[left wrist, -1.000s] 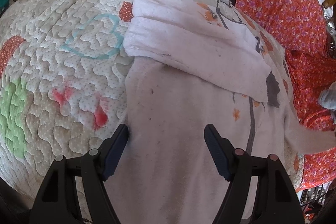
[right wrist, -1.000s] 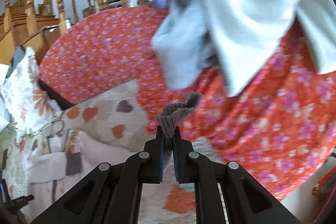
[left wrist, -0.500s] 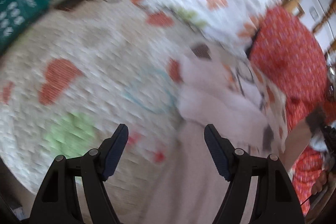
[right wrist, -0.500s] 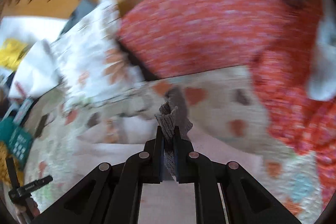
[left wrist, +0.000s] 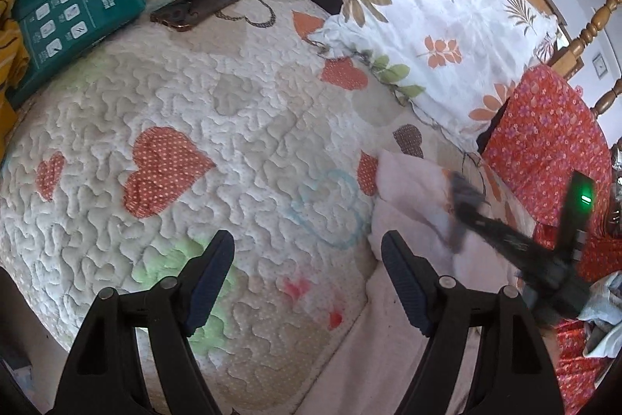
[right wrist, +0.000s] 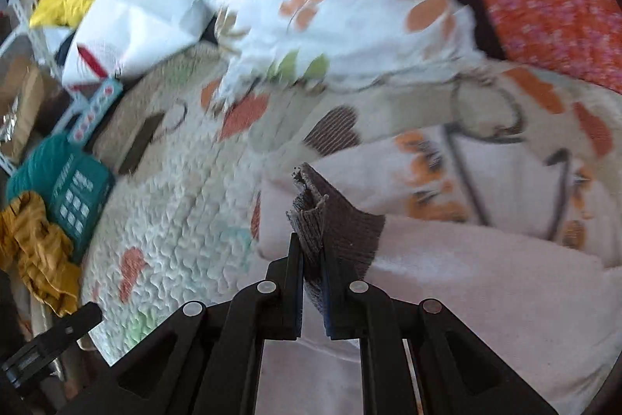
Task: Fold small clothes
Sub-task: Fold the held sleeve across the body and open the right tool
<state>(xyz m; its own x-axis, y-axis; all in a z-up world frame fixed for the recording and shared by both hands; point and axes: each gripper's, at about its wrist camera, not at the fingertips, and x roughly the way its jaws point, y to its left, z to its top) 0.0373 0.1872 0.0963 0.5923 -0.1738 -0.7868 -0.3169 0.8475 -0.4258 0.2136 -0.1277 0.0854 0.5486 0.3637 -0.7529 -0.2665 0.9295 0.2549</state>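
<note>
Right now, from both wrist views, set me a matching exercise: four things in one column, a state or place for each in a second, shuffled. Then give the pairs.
Things:
1. left gripper
2. right gripper
3. phone
4. floral pillow

States or places:
A. lies flat on the quilt beside the green package
B. shut on the grey cuff
C. open, holding nothing
D. rests at the quilt's far edge, next to the red flowered fabric

Pairs: 1-C, 2-B, 3-A, 4-D

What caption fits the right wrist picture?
Right gripper pinching a grey ribbed knit cuff above the pale pink fleece garment.
</note>
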